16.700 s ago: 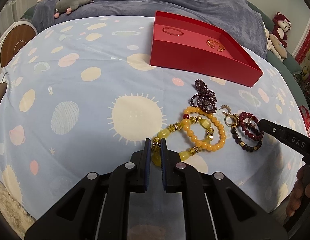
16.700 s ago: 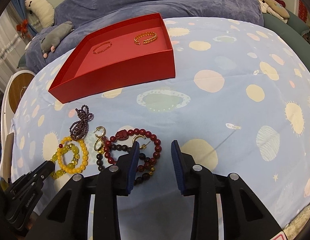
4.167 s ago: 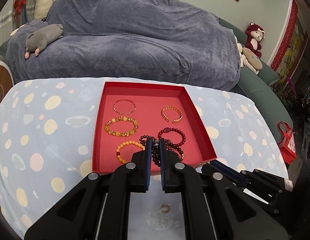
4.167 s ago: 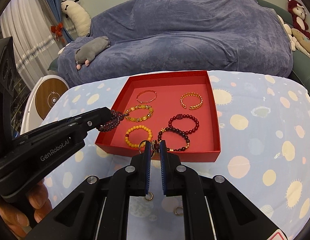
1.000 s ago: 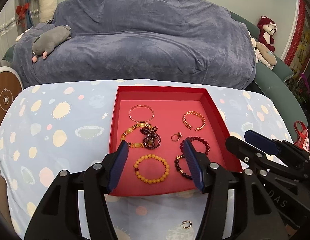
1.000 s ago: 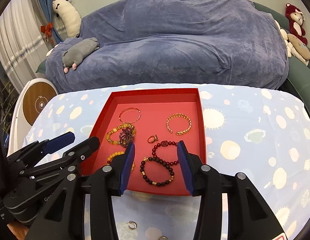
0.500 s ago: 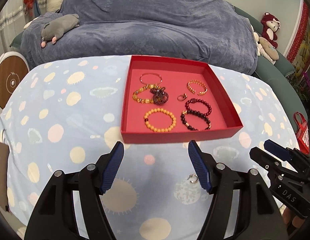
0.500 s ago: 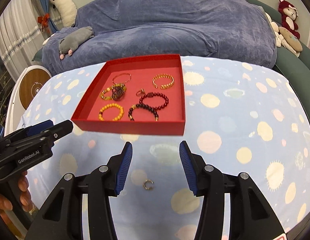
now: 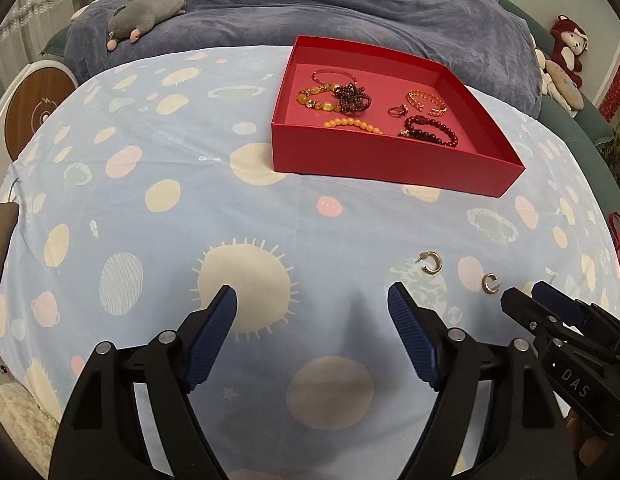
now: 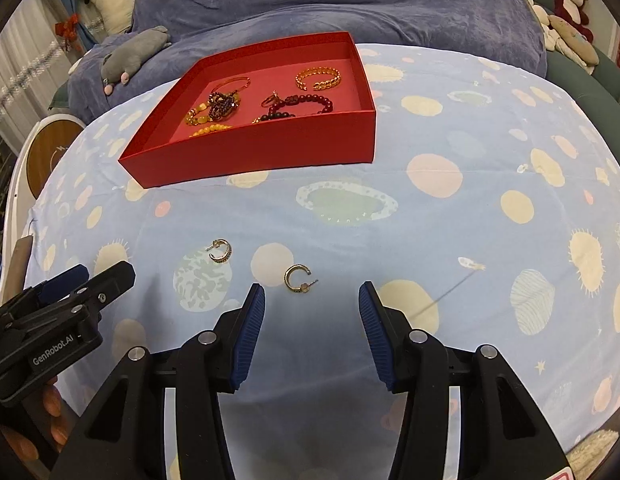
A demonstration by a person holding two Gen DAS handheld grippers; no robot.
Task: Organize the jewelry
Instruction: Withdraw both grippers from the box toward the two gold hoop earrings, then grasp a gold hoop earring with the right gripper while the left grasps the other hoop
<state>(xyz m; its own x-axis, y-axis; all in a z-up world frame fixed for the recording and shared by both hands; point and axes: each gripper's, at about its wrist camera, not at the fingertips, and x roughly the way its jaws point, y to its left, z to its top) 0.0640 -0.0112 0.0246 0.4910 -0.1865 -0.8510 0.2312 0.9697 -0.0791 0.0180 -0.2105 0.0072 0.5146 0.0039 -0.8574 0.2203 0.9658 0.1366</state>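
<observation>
While the red tray (image 9: pixel 374 160) on the cloth-covered bench (image 9: pixel 150 208) already holds the bracelets (image 10: pixel 318 77) and a ring (image 9: pixel 397 111), two hoop earrings (image 10: pixel 297 279) lie loose in front of the tray, so the task appears nearly done. The left tongs (image 9: pixel 312 334) are opening wide with nothing between them; the right tongs (image 10: pixel 311 328), half open and empty, hover just short of the nearer earring.

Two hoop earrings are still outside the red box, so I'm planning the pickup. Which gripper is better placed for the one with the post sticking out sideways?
Right. The right gripper is open just before that earring; the left gripper is nearer the other earring.
</observation>
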